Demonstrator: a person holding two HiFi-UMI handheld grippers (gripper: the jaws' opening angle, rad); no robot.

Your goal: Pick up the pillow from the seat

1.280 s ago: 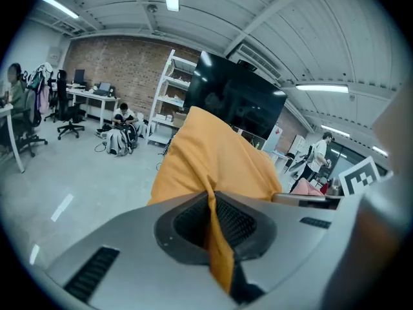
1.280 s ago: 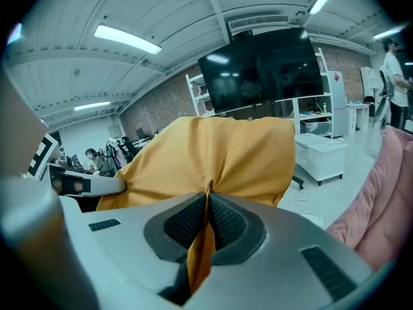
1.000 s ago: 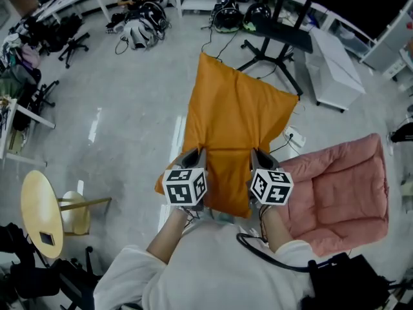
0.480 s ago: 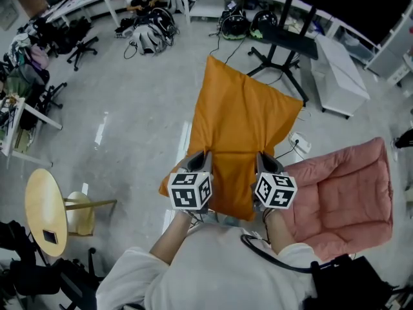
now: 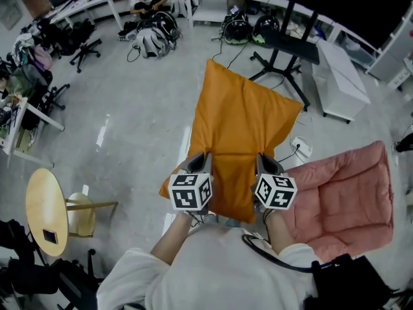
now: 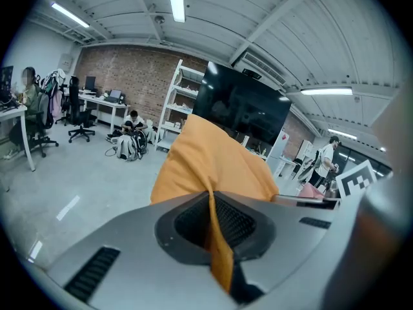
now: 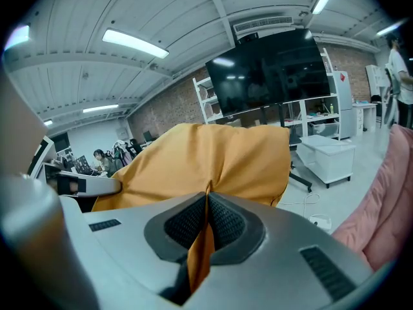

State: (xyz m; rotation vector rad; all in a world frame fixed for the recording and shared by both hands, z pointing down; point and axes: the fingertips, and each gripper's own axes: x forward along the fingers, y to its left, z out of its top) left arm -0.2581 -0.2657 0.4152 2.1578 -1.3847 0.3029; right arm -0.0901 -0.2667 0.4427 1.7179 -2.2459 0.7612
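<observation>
The orange pillow (image 5: 242,124) hangs in the air above the floor, stretched out away from me. My left gripper (image 5: 197,162) is shut on its near left edge; in the left gripper view the orange fabric (image 6: 216,173) is pinched between the dark pads of my left gripper (image 6: 213,228). My right gripper (image 5: 263,163) is shut on the near right edge, with cloth (image 7: 213,160) squeezed between the pads of my right gripper (image 7: 205,221). The pink padded seat (image 5: 342,196) lies to the right, with nothing on it.
A round wooden side table (image 5: 42,212) stands at lower left. A black monitor stand (image 5: 284,44) and a white cabinet (image 5: 339,76) are beyond the pillow. Office chairs and bags (image 5: 148,34) line the far left. A white power strip (image 5: 300,148) lies on the floor.
The pillow and both grippers have shifted slightly up and away in the head view; both grips are unchanged.
</observation>
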